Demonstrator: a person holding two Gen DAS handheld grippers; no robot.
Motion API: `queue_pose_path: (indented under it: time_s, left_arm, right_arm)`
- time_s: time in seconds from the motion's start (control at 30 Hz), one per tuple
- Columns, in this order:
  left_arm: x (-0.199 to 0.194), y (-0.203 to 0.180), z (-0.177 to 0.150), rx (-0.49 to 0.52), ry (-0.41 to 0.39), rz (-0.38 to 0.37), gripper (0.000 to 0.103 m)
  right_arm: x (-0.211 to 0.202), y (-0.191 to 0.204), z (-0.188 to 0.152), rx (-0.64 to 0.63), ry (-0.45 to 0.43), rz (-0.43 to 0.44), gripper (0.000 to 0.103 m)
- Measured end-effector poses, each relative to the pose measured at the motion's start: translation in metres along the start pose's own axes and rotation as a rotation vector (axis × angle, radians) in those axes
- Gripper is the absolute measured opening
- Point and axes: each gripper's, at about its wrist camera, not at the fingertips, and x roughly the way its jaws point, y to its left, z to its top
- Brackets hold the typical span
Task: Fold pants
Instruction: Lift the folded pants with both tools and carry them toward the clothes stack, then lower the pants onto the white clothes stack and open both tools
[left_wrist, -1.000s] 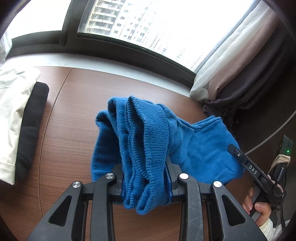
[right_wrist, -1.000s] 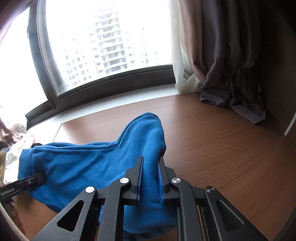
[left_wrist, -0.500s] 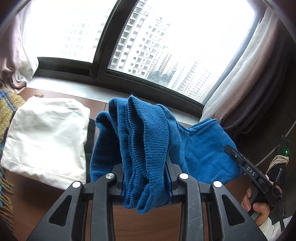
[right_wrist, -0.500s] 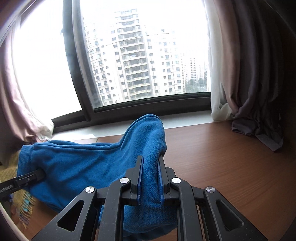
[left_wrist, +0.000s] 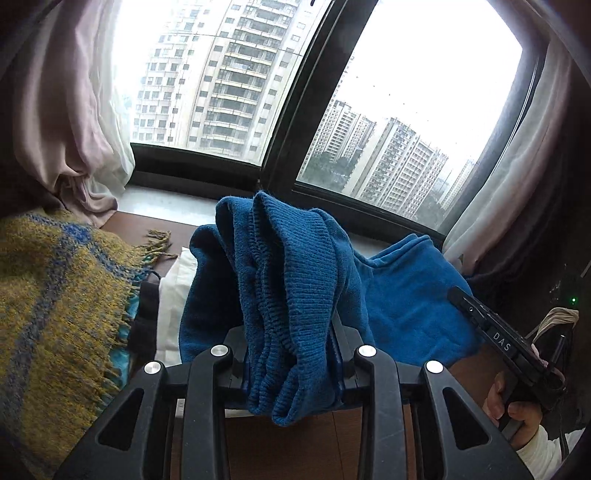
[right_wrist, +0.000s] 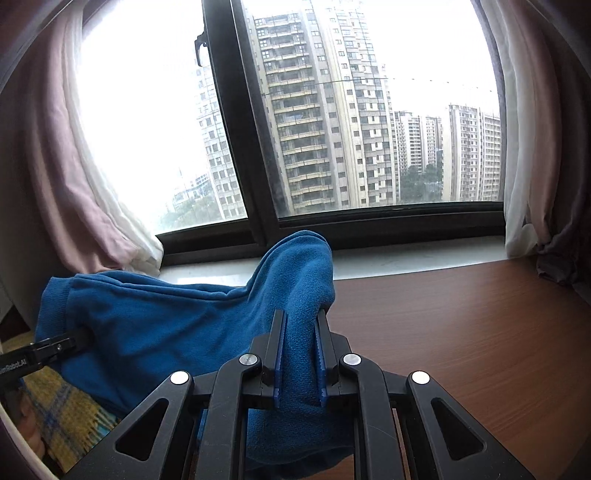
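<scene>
The blue pants (left_wrist: 288, 295) hang bunched between both grippers, lifted off the wooden table (right_wrist: 461, 332). My left gripper (left_wrist: 291, 332) is shut on a thick ribbed bundle of the fabric, which droops over its jaws. In the right wrist view my right gripper (right_wrist: 299, 325) is shut on a smoother fold of the blue pants (right_wrist: 166, 325), which stretch away to the left. The right gripper's body (left_wrist: 506, 343) and a hand show at the right of the left wrist view. The left gripper's tip (right_wrist: 55, 347) shows at the left edge of the right wrist view.
A yellow and blue fringed blanket (left_wrist: 55, 295) lies at the left, with a white folded cloth (left_wrist: 173, 295) and a black one beside it under the pants. Window (right_wrist: 332, 147), sill and curtains (left_wrist: 74, 129) stand behind the table.
Both grippers have swung left and upward with the pants still held. The views now face the window and the blanket, where a second ago they looked down on the tabletop.
</scene>
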Motion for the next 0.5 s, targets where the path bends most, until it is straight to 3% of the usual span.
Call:
queue_pose_path:
  time_s: [0.23,0.5]
  left_arm:
    - [0.015,0.059,0.024,-0.025,0.035,-0.004,0.031]
    - [0.055,0.09,0.012,0.004,0.133,0.053,0.032]
  right_arm:
    - [0.036,0.061,0.003,-0.008,0.012,0.008,0.015]
    - [0.085,0.071,-0.016,-0.012,0.128,-0.055,0.015]
